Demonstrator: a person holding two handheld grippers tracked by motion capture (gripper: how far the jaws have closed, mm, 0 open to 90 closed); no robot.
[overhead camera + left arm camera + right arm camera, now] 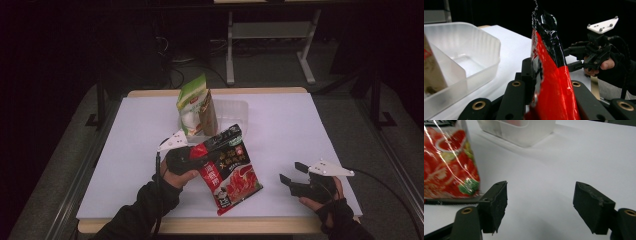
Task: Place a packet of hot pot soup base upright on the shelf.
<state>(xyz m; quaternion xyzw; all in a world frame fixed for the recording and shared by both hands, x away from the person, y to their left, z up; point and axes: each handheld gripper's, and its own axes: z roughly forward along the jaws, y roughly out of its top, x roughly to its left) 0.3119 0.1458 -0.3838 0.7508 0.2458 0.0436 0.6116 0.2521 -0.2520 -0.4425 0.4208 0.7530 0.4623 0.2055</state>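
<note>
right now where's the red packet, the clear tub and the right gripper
red packet (231, 176): high view, middle of its printed front
clear tub (489, 45): left gripper view, its near corner wall
right gripper (540, 205): right gripper view, gap midway between its open jaws

The tabletop (300, 130) is white, rectangular, with a pale wooden edge showing along its far and near sides. It is evenly lit; the room around it is dark. Grey carpeted floor (270, 65) surrounds it on all visible sides. Beyond the tabletop's far edge, well away from the tools, stands a light grey metal frame (270, 35) with two upright legs, a crossbar and splayed feet. Dark cables (175, 75) lie on the floor left of that frame. A black metal stand (100, 105) rises off the tabletop's left far corner, another (377, 107) off the right. Walls cannot be made out in the darkness.
</note>
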